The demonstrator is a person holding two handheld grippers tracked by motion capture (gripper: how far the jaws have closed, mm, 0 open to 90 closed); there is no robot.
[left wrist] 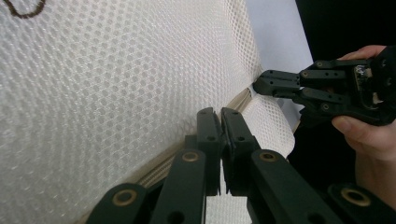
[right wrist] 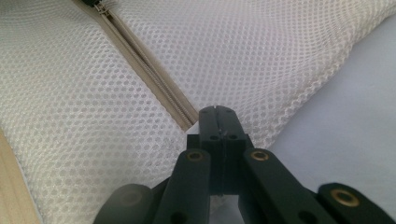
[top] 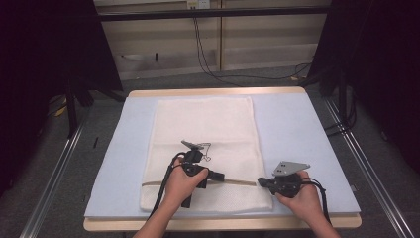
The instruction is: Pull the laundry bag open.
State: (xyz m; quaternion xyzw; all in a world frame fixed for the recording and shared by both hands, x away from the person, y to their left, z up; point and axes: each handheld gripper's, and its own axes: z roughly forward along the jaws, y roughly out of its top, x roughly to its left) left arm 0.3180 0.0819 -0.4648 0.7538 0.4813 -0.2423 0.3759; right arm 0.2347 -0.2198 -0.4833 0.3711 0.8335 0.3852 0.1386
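Jaws of both grippers, left gripper (top: pixel 218 176) and right gripper (top: pixel 261 182), clamp one mesh bag's (top: pixel 208 124) single zipper (right wrist: pixel 144 58).

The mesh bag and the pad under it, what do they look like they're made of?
Mesh bag: looks like cream synthetic netting, matte, woven in small honeycomb holes; a beige zipper with fabric tape crosses it.
Pad: pale blue, flat and matte, possibly foam or felt; its surface shows no weave, so this is uncertain.

Bare mat (top: pixel 297 124) beside mesh bag (top: pixel 205 129)
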